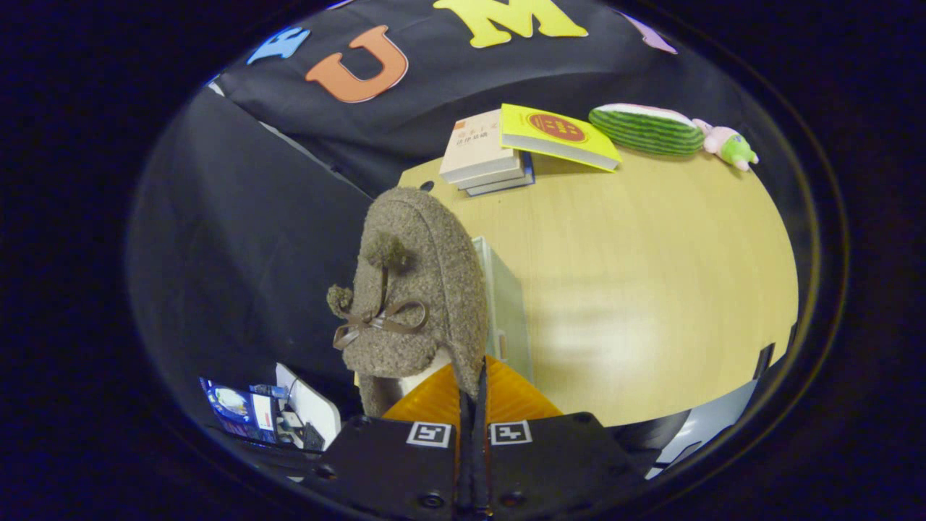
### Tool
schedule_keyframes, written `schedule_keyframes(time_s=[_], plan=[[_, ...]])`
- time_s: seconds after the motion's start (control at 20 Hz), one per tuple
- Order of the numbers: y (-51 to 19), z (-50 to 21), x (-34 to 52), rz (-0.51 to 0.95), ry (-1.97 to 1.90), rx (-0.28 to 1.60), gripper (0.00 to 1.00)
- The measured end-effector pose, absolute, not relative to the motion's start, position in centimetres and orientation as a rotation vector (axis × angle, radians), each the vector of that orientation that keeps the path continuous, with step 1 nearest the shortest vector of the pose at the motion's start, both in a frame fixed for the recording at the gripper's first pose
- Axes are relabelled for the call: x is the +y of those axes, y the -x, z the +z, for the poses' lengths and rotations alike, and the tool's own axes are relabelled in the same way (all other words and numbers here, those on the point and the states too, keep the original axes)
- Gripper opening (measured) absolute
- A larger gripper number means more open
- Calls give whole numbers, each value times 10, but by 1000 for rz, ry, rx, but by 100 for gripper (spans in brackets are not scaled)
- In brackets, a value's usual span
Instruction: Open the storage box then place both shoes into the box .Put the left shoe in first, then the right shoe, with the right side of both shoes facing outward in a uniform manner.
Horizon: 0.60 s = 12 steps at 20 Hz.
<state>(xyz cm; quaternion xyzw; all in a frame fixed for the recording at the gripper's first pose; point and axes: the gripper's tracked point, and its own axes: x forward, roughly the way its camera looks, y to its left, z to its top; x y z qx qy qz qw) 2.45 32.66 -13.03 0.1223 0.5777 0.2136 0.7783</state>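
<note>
Gripping the fuzzy brown shoe (423, 289) by its rim, the claw (472, 383) is clenched; the storage box (506, 311) sits just beyond

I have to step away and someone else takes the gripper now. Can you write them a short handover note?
Gripper: fingers closed together, pinching the rim of a brown fuzzy shoe with a bow and pompoms, which hangs just ahead of them.
Storage box: pale, right behind the shoe on the wooden table; whether it is open cannot be told.
Far end of the table: stacked books, watermelon plush, small pink and green toy.
Left: get this shoe into the box, right side outward. Which shoe it is, and where the other one is, I cannot tell.
</note>
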Motion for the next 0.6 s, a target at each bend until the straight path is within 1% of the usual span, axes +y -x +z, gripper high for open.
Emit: schedule_keyframes(time_s=[0.25, 0.5, 0.6], plan=[[-19, -145, 352, 425, -215, 1266, 7], [-16, -175, 344, 343, -219, 1310, 6], [-11, -184, 341, 333, -216, 1337, 7]])
